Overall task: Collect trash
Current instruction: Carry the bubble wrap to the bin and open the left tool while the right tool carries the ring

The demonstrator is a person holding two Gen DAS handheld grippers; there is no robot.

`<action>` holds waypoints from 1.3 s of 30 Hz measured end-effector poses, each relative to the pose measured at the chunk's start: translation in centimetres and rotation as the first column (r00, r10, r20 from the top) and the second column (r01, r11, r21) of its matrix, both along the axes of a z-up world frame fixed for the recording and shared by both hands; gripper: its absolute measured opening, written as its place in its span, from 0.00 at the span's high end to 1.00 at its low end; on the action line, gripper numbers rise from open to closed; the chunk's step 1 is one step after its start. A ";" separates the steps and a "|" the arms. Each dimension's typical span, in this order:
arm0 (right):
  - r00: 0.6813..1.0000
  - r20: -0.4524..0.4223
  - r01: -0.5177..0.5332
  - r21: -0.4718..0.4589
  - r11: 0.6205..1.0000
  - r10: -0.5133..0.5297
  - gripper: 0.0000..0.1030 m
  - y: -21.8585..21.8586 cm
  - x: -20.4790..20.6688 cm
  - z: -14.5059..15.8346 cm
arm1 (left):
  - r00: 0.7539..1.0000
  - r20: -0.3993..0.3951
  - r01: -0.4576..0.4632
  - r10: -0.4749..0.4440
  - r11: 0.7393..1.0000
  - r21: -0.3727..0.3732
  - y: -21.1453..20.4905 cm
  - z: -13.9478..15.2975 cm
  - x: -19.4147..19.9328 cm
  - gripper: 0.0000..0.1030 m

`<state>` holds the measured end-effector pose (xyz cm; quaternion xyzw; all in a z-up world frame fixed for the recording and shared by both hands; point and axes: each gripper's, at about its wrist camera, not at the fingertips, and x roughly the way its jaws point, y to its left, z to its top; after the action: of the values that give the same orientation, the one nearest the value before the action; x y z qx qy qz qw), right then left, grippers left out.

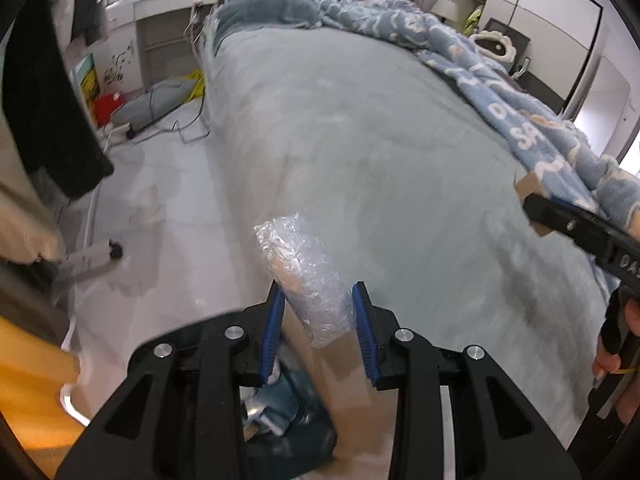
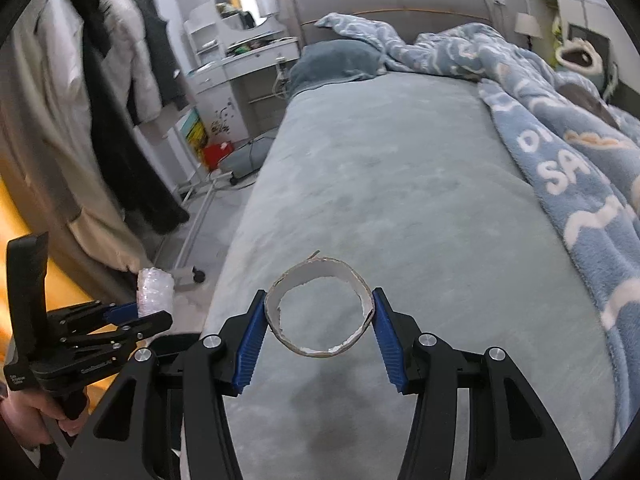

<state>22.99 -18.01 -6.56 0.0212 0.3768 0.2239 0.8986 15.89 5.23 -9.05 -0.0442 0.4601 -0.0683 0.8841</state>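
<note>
Left tongs [image 1: 318, 320] pinching soft, feather-light bubble wrap [image 1: 304, 276] at frame bottom; right tongs [image 2: 320, 322] squeezing flimsy, crushable cardboard ring [image 2: 320, 308] across its rim, lower centre: gentle grip advisable.

The bed [image 2: 400, 184] runs away from both cameras, headboard [image 2: 392, 4] at the far end. A pillow [image 2: 340, 62] lies at its head on the left. A blanket [image 2: 560, 152] is heaped along its right side. A dressing table [image 2: 244, 56] stands left of the head. Coats [image 2: 100, 100] hang left, above the floor [image 1: 168, 208].
</note>
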 end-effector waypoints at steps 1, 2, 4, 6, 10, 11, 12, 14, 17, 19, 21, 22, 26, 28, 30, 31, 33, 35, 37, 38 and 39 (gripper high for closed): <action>1.000 0.005 -0.018 -0.008 1.000 0.018 0.49 0.7 -0.6 0.0 | 1.000 -0.009 -0.004 0.004 1.000 0.001 0.3 -0.3 -0.3 0.64; 1.000 0.006 -0.023 -0.010 1.000 0.023 0.49 1.0 -0.8 0.0 | 1.000 -0.020 -0.011 0.011 1.000 0.001 0.6 -0.6 -0.7 0.64; 0.999 0.002 -0.042 -0.008 0.999 0.042 0.49 1.9 -1.6 0.0 | 0.999 -0.037 -0.023 0.023 1.000 0.001 1.3 -1.1 -1.4 0.64; 0.998 -0.001 -0.056 -0.012 0.998 0.056 0.49 2.7 -2.1 0.0 | 0.998 -0.057 -0.036 0.036 0.999 0.000 2.0 -1.6 -2.0 0.64; 0.996 -0.010 -0.094 -0.018 0.995 0.094 0.49 4.7 -3.4 -0.3 | 0.993 -0.101 -0.069 0.068 0.998 -0.004 3.9 -2.8 -3.0 0.64; 0.994 -0.014 -0.105 -0.020 0.994 0.105 0.49 5.2 -3.6 -0.4 | 0.991 -0.110 -0.076 0.075 0.997 -0.005 4.3 -3.0 -3.2 0.64; 0.994 -0.015 -0.111 -0.021 0.994 0.111 0.49 5.6 -3.7 -0.5 | 0.989 -0.121 -0.086 0.084 0.996 -0.007 4.7 -3.3 -3.4 0.64; 0.991 -0.018 -0.134 -0.023 0.991 0.134 0.49 6.6 -4.1 -0.6 | 0.985 -0.141 -0.104 0.102 0.995 -0.006 5.6 -3.8 -3.7 0.64; 0.986 -0.019 -0.166 -0.021 0.986 0.165 0.49 8.1 -4.7 -0.8 | 0.978 -0.171 -0.124 0.123 0.992 0.005 6.7 -4.5 -3.9 0.64; 0.982 -0.025 -0.186 -0.021 0.982 0.186 0.49 9.1 -4.9 -1.0 | 0.971 -0.197 -0.136 0.135 0.991 0.008 7.4 -5.2 -4.0 0.64; 0.978 -0.033 -0.206 -0.022 0.978 0.205 0.49 10.0 -5.1 -1.3 | 0.965 -0.220 -0.142 0.141 0.990 0.009 7.9 -5.7 -4.2 0.64; 0.975 -0.036 -0.218 -0.027 0.976 0.217 0.49 10.6 -5.3 -1.5 | 0.963 -0.230 -0.145 0.143 0.989 0.009 8.1 -6.0 -4.2 0.64; 0.968 -0.045 -0.249 -0.033 0.968 0.248 0.49 12.2 -5.6 -1.9 | 0.945 -0.291 -0.153 0.148 0.988 0.005 8.9 -7.6 -4.4 0.63; 0.964 -0.049 -0.264 -0.036 0.964 0.262 0.49 12.9 -5.8 -2.1 | 0.936 -0.320 -0.156 0.147 0.988 -0.004 9.3 -8.4 -4.6 0.63; 0.961 -0.052 -0.274 -0.039 0.961 0.272 0.49 13.4 -5.9 -2.3 | 0.926 -0.351 -0.157 0.142 0.987 -0.014 9.8 -9.3 -4.8 0.63; 0.959 -0.056 -0.282 -0.040 0.959 0.279 0.49 13.8 -6.0 -2.4 | 0.921 -0.363 -0.158 0.141 0.987 -0.017 9.9 -9.7 -4.9 0.63; 0.956 -0.060 -0.289 -0.040 0.956 0.287 0.49 14.1 -6.0 -2.6 | 0.909 -0.395 -0.158 0.137 0.987 -0.021 10.2 -10.4 -5.1 0.62; 0.953 -0.065 -0.299 -0.044 0.953 0.296 0.49 14.6 -5.9 -2.8 | 0.899 -0.417 -0.152 0.132 0.988 -0.015 10.3 -11.0 -5.2 0.60; 0.950 -0.071 -0.306 -0.046 0.951 0.303 0.49 15.0 -5.9 -3.1 | 0.894 -0.431 -0.146 0.126 0.989 -0.013 10.4 -11.3 -5.4 0.55; 0.949 -0.074 -0.309 -0.047 0.950 0.305 0.49 15.2 -5.8 -3.2 | 0.891 -0.436 -0.144 0.123 0.989 -0.016 10.4 -11.5 -5.5 0.46; 0.949 -0.077 -0.311 -0.047 0.949 0.307 0.49 15.4 -5.8 -3.3 | 0.889 -0.441 -0.144 0.122 0.989 -0.018 10.5 -11.5 -5.7 0.39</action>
<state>17.20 -2.64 -9.88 -0.0566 0.4123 0.3498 0.8393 10.24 15.76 -20.59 -0.1121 0.6414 -0.0075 0.7589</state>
